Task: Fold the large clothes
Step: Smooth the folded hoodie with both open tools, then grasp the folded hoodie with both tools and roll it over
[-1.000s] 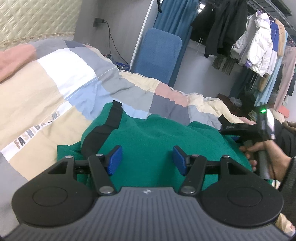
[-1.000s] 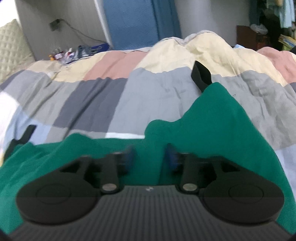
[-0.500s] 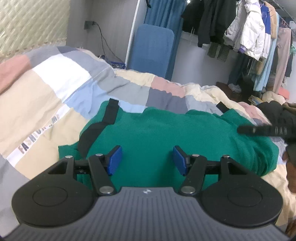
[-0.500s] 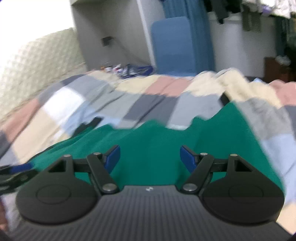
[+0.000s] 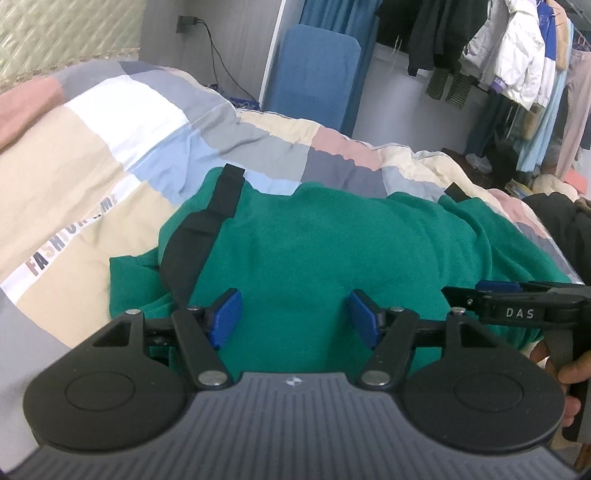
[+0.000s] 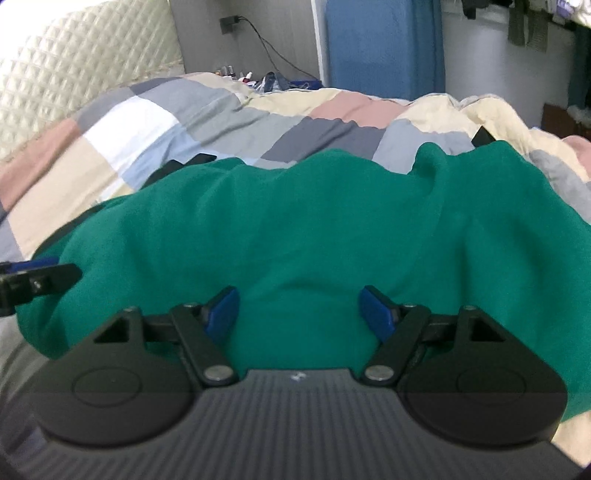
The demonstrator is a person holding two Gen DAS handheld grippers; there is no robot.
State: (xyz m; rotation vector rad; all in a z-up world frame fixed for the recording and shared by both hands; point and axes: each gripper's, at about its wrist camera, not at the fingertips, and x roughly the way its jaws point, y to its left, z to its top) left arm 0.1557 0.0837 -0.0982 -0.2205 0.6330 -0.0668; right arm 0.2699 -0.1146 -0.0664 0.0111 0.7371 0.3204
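A green garment (image 5: 332, 240) with black trim (image 5: 207, 236) lies bunched on the patchwork bed; it also fills the middle of the right wrist view (image 6: 295, 229). My left gripper (image 5: 295, 319) is open and empty just above the garment's near edge. My right gripper (image 6: 299, 310) is open and empty over the same near edge. The right gripper's fingers (image 5: 495, 291) show at the right of the left wrist view, and the left gripper's fingers (image 6: 33, 273) at the left of the right wrist view.
The patchwork quilt (image 5: 110, 122) covers the bed (image 6: 184, 110). A blue upright panel (image 5: 314, 70) and a wall socket with cable (image 5: 188, 24) stand behind. Hanging clothes (image 5: 517, 55) fill the right. A quilted headboard (image 6: 74, 55) is at the left.
The right gripper has opened from a narrow gap and come down beside the left gripper at the garment's near edge. The left gripper has stayed open and shifted slightly.
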